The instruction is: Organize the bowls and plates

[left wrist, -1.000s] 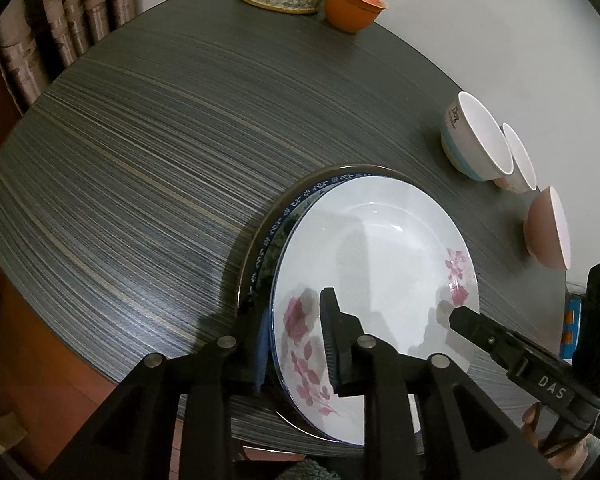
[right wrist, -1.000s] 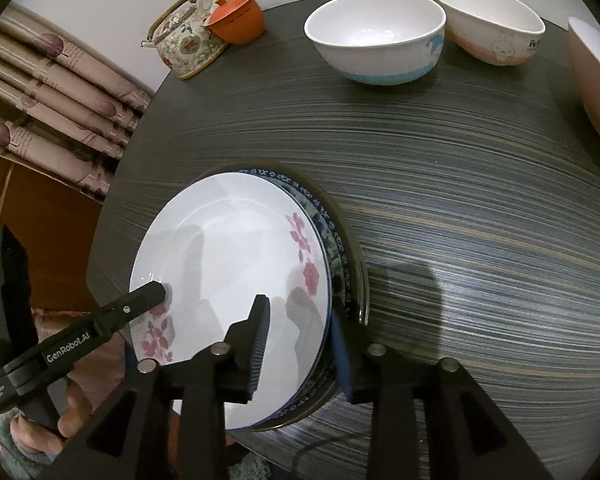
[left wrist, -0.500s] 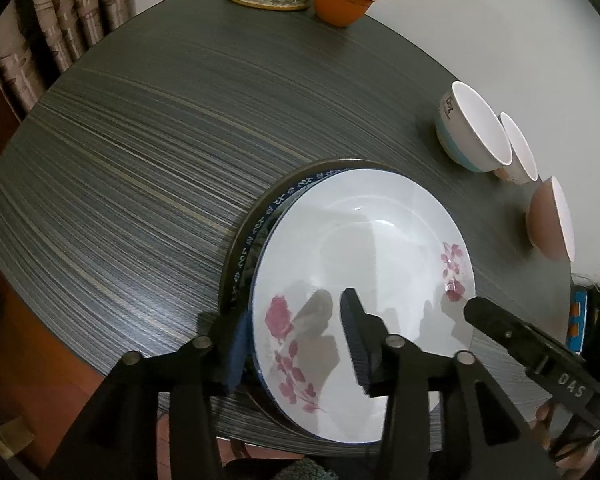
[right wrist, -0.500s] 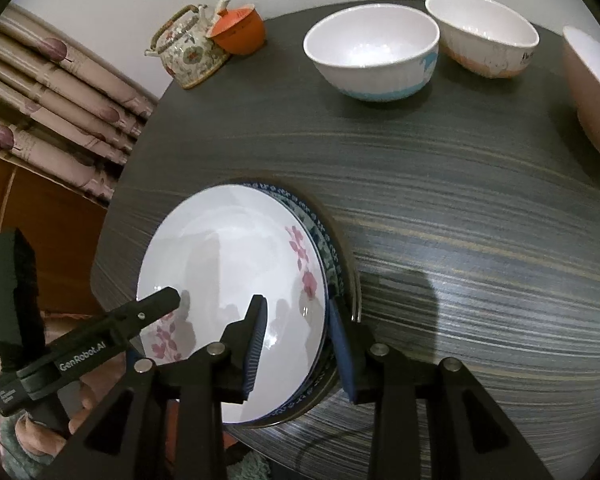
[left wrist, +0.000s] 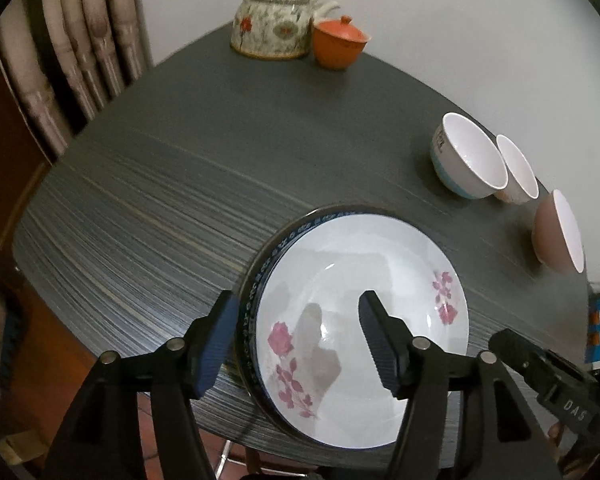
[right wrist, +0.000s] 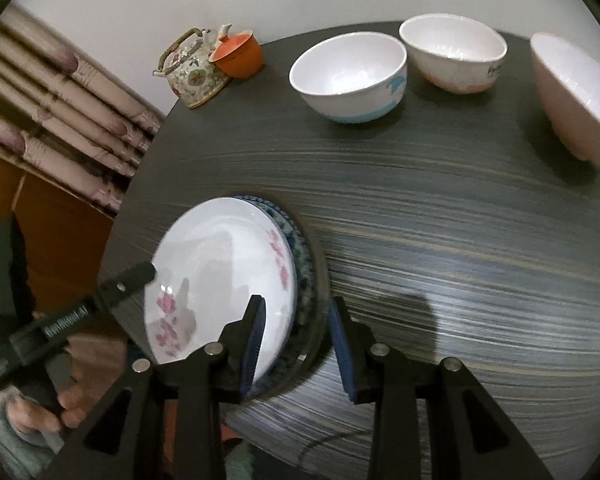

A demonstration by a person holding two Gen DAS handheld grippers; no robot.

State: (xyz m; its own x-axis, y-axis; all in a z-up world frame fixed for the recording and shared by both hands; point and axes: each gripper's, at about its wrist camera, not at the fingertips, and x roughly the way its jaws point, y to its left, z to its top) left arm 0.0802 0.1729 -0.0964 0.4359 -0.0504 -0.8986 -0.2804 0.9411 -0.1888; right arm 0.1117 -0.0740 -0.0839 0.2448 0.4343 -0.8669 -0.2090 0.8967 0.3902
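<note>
Dim indoor light, fisheye bending the edges. Motion blur smears the table (right wrist: 440, 216). Soft shadows cross the plate (left wrist: 364, 308)

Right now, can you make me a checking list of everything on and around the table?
Surface: dark striped round table, plates near its edge.
Job's things: floral plate on top of a blue-rimmed plate and a dark plate below; blue-trimmed bowl, pink-trimmed bowl and pink bowl apart, unstacked.
Clutter: teapot touching the orange lidded cup.
Grippers: left gripper and right gripper open, each straddling the plate stack's rim.
Cables: nothing seen.
Surroundings: curtain, pale wall.
</note>
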